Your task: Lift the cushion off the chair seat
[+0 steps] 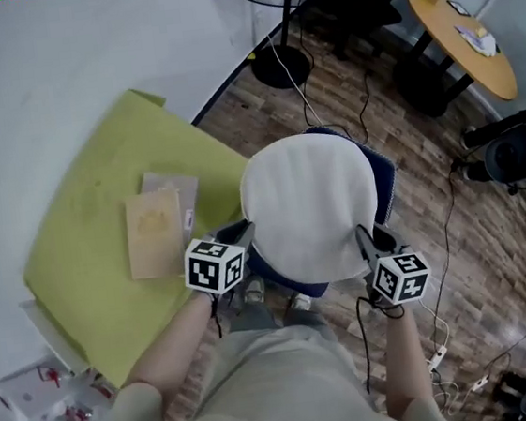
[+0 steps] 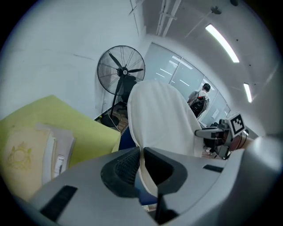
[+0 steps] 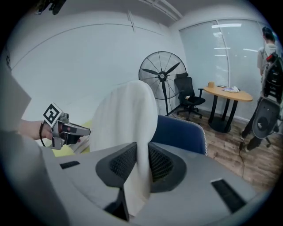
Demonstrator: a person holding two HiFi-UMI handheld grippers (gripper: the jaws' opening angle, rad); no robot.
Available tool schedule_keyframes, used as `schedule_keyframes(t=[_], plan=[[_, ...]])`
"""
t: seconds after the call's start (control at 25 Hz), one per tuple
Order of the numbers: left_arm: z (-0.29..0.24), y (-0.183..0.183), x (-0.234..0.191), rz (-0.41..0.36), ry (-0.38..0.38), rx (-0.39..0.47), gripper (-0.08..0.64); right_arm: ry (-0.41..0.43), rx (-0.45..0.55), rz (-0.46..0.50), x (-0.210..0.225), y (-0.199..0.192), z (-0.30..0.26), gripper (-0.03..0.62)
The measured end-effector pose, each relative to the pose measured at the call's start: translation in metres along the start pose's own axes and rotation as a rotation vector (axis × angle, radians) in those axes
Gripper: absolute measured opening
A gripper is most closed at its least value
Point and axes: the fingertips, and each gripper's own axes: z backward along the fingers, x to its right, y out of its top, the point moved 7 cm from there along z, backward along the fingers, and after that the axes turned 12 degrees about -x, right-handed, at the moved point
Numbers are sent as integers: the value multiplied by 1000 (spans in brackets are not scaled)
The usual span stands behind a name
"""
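Observation:
A round white cushion [image 1: 310,207] hangs in the air above the blue chair [image 1: 384,180], held at its two near edges. My left gripper [image 1: 244,235] is shut on the cushion's left edge, and my right gripper [image 1: 369,242] is shut on its right edge. In the left gripper view the cushion [image 2: 161,119] rises from between the dark pads, its rim pinched between them. In the right gripper view the cushion [image 3: 128,119] drapes over the pads, with the blue chair [image 3: 181,132] behind it and the left gripper [image 3: 66,130] at the far side.
A yellow-green table [image 1: 104,223] with brown paper bags [image 1: 157,231] stands to the left. A standing fan [image 3: 162,76], a black office chair [image 3: 188,95] and a round wooden table [image 1: 464,31] are further off. Cables lie on the wooden floor [image 1: 457,258]. A person [image 3: 269,48] stands at the right.

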Motion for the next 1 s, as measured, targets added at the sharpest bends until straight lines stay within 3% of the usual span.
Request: schedule_keyframes(t=[0.16, 0.56, 0.76, 1.0], plan=[[58, 22, 11, 12, -9, 124, 51, -8, 83, 76, -26, 37, 35, 95], [183, 46, 21, 12, 87, 406, 51, 87, 308, 247, -93, 110, 97, 97], [230, 41, 30, -12, 141, 486, 51, 121, 377, 320, -125, 123, 124, 95], [273, 27, 36, 13, 179, 575, 51, 161, 445, 424, -157, 138, 150, 94]])
